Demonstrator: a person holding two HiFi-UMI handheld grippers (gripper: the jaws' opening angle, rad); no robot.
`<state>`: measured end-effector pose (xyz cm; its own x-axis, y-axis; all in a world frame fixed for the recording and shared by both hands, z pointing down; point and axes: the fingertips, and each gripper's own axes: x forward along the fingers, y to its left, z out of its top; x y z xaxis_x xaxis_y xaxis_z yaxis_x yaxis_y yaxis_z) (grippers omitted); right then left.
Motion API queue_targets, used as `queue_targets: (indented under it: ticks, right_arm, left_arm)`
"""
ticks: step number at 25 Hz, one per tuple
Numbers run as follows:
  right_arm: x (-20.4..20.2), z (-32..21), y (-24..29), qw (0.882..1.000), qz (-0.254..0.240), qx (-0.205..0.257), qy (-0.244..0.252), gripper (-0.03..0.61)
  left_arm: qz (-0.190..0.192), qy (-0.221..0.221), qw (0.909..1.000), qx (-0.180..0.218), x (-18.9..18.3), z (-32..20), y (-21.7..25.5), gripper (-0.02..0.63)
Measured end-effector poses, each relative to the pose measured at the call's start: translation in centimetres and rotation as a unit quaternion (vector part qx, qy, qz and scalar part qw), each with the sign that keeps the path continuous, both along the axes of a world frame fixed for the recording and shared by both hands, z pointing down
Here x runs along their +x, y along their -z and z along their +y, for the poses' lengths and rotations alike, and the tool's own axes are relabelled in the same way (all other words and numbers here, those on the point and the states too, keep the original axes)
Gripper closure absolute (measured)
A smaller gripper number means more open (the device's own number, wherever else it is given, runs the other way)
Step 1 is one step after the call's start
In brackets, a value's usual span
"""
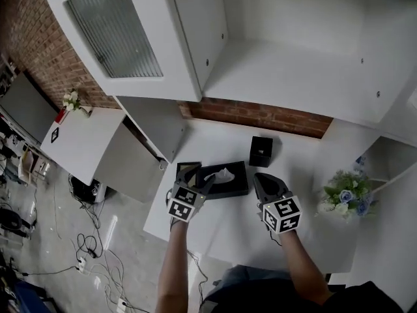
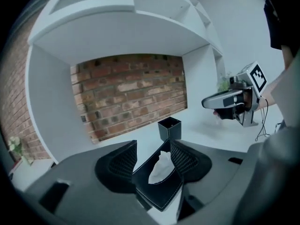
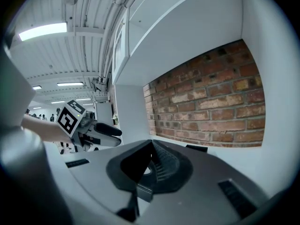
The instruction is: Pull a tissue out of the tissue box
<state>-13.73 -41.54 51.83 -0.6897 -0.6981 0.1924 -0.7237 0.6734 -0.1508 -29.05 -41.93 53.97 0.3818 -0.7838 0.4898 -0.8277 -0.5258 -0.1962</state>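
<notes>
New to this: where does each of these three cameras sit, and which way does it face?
Head view: on the person's head, looking steeply down at the white table and tissue box; both forearms, left claw and right claw show.
Left gripper view: on the left claw, facing the brick wall; the box lies between its open jaws, right claw at right.
Right gripper view: on the right claw, facing the same wall; jaws together, left claw at left.
Shared: head and left gripper views both show the tissue.

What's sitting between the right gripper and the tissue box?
Nothing: the head view shows only a narrow strip of bare white table between the right gripper and the black tissue box.
</notes>
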Motion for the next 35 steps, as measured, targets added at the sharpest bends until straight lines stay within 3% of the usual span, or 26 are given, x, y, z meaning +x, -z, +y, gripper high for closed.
queue_targets:
  ticks: [4, 8, 13, 16, 28, 35]
  right_arm:
    - [0.5, 0.0, -0.2, 1.000, 0.011, -0.001, -0.002, 0.580]
    - [1.0, 0.0, -0.7, 1.000, 0.020, -0.005, -0.005, 0.580]
    - [1.8, -0.3, -1.3, 1.000, 0.025, -0.011, -0.010, 0.580]
    - [1.9, -0.4, -1.6, 0.999, 0.029, -0.015, -0.012, 0.580]
    - [1.8, -0.6, -2.2, 0.999, 0.034, -0.022, -0.011, 0.580]
    - [2.3, -0.6, -2.5, 0.999, 0.037, -0.026, -0.015, 0.580]
  left_arm:
    - [-0.055, -0.059, 0.9958, -0.044, 0.9, -1.3, -1.5, 0.411]
    - [-0.126, -0.114, 0.9803, -0.101, 1.5, -1.7, -5.0, 0.422]
    - [-0.166, -0.149, 0.9599, -0.170, 1.7, -1.6, -8.9, 0.422]
    - [-0.177, -0.153, 0.9526, -0.194, 1.6, -1.6, -10.4, 0.422]
    - [-0.180, -0.148, 0.9482, -0.216, 1.5, -1.9, -12.1, 0.481]
    - [-0.185, -0.144, 0.9513, -0.200, 1.8, -2.2, -12.0, 0.595]
